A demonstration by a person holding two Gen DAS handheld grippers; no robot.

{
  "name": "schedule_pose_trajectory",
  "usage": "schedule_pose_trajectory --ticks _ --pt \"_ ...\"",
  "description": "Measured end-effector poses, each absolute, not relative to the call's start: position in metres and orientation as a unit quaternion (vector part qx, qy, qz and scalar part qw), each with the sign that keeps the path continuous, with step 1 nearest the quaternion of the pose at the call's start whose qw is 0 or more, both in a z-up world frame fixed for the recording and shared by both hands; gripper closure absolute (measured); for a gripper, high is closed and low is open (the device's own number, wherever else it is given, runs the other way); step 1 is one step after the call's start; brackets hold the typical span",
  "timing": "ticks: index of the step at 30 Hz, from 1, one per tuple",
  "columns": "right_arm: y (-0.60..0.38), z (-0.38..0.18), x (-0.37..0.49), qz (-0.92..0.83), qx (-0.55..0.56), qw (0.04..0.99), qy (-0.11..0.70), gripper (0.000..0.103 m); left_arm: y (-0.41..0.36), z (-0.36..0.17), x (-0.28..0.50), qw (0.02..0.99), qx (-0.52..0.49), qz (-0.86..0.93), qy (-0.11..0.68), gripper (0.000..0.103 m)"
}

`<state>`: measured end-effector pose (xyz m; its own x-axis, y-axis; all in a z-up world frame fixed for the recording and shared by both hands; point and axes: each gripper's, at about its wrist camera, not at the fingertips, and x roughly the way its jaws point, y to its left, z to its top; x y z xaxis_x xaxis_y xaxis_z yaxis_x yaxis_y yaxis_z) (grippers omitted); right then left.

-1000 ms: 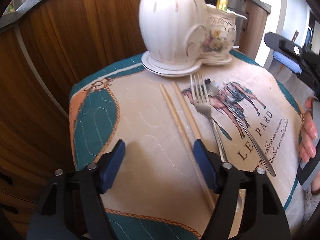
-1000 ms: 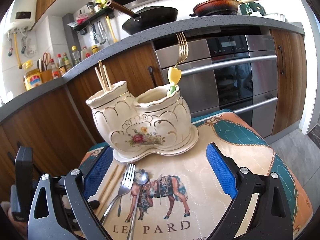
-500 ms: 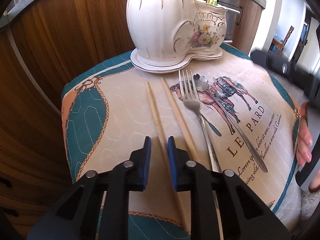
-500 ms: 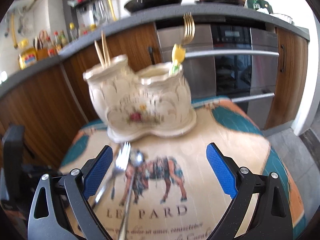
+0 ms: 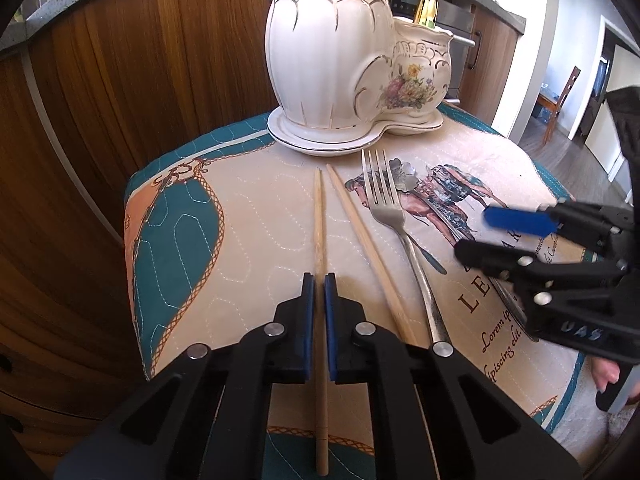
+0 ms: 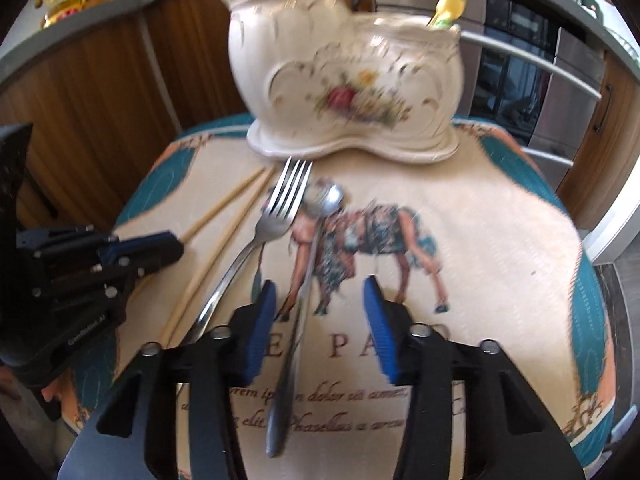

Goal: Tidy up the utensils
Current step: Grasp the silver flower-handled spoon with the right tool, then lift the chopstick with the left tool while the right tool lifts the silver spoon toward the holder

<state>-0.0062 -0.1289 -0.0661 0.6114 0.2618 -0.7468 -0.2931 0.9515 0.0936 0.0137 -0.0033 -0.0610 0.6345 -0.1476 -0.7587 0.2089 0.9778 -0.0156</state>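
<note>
My left gripper [image 5: 319,292] is shut on the left one of two wooden chopsticks [image 5: 319,216], which lies on the printed mat [image 5: 240,220]. The second chopstick [image 5: 360,232] lies just to its right, then a steel fork [image 5: 384,204] and a spoon [image 6: 326,200]. My right gripper [image 6: 320,296] hangs low over the spoon's handle, which lies between its closing jaws; the pads do not touch it. The white flowered ceramic holder [image 5: 336,60] stands at the far end of the mat, with chopsticks and a gold fork in it.
The right gripper [image 5: 472,232] reaches in from the right edge of the left wrist view, with fingers of a hand below it. Wooden cabinet fronts [image 5: 120,80] close in behind and to the left of the mat. An oven [image 6: 532,80] stands behind on the right.
The left jaws have gone from wide open to shut on the left chopstick. The right gripper has dropped toward the mat over the spoon, and its jaws have narrowed.
</note>
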Motion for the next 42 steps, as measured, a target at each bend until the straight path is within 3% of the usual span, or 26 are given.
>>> schedule_pose_trajectory --ticks 11,13,26,37,39,40,42 --pt "-0.125 -0.067 0.005 0.146 0.006 0.890 0.432 0.095 0.001 -0.061 0.014 0.905 0.024 -0.112 0.410 0.098" --pt "-0.128 -0.067 0.006 0.149 0.018 0.889 0.433 0.098 0.001 -0.061 0.014 0.905 0.025 -0.111 0.410 0.098" --pt "-0.143 -0.048 -0.013 0.152 0.031 0.905 0.397 0.099 0.005 -0.058 0.014 0.908 0.011 -0.109 0.404 0.098" --pt "-0.148 -0.060 -0.009 0.145 -0.016 0.880 0.453 0.099 -0.001 -0.058 0.014 0.906 0.014 -0.121 0.405 0.098" --pt "-0.144 -0.059 -0.008 0.147 -0.025 0.878 0.455 0.093 0.000 -0.059 0.014 0.905 0.013 -0.122 0.407 0.098" --pt "-0.142 -0.060 -0.006 0.149 -0.026 0.876 0.458 0.083 0.000 -0.059 0.014 0.905 0.013 -0.122 0.407 0.098" --pt "-0.139 -0.061 -0.004 0.147 -0.032 0.876 0.458 0.082 0.001 -0.059 0.015 0.905 0.013 -0.121 0.408 0.098"
